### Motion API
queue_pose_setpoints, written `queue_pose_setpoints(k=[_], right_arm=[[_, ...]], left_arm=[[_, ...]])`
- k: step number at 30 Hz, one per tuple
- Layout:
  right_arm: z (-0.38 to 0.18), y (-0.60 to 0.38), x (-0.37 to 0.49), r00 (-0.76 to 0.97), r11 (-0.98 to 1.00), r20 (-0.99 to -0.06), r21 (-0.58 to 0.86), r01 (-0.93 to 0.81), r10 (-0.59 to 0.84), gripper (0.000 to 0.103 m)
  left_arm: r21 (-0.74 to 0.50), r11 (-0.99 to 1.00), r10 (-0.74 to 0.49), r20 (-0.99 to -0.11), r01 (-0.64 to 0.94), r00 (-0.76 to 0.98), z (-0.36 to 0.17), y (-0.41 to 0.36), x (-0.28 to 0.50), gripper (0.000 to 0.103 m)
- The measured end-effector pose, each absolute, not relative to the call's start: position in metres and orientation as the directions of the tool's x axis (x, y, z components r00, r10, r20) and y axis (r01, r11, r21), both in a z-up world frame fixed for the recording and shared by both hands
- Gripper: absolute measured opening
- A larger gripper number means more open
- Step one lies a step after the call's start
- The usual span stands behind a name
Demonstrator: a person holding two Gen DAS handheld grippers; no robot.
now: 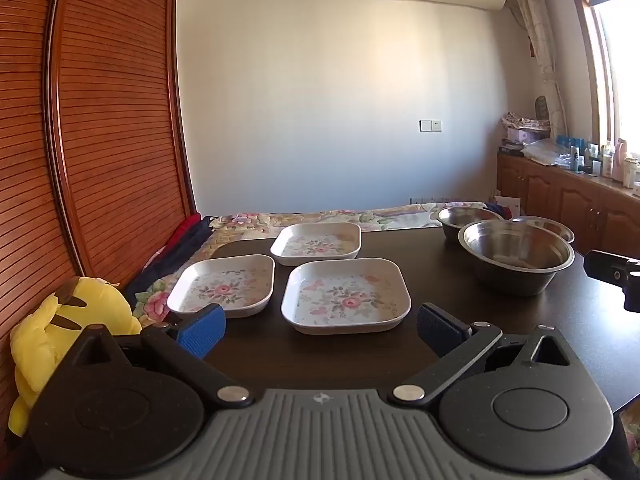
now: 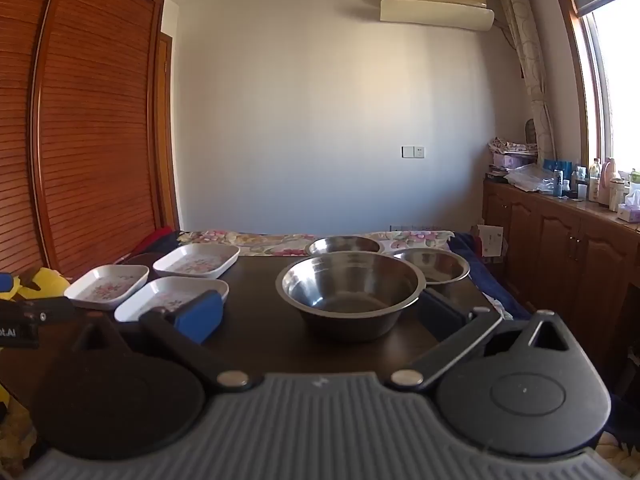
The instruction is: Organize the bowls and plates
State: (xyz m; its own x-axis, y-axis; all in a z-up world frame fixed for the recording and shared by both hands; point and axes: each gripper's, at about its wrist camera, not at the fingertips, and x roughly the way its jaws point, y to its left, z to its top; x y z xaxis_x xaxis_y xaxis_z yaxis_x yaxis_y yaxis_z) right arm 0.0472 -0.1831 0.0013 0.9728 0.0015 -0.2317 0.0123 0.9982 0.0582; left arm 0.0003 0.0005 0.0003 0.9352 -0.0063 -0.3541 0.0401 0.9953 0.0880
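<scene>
The left gripper and right gripper hover tilted slightly down, jaws wide, holding nothing. On the table, three empty plates lie at ten o'clock and three empty bowls at two.

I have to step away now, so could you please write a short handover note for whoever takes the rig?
Left tongs: open, empty, facing the near floral plate.
Right tongs: open, empty, facing the large steel bowl.
Three floral plates lie side by side on the left of the dark table; three steel bowls stand separately on the right.
Done: nothing stacked yet.
Left: probably stack the plates and nest the bowls.
</scene>
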Motion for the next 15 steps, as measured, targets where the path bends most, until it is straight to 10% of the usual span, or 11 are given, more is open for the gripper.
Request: queue_pose_setpoints(k=[15], right_arm=[[-0.0007,-0.1882,0.0464,0.97,0.998,-0.242,0.056,0.026,-0.012,0.103]], left_arm=[[0.089,0.995,-0.008,-0.349,0.042,0.937,0.0049,-0.0001,-0.0046,0.103]])
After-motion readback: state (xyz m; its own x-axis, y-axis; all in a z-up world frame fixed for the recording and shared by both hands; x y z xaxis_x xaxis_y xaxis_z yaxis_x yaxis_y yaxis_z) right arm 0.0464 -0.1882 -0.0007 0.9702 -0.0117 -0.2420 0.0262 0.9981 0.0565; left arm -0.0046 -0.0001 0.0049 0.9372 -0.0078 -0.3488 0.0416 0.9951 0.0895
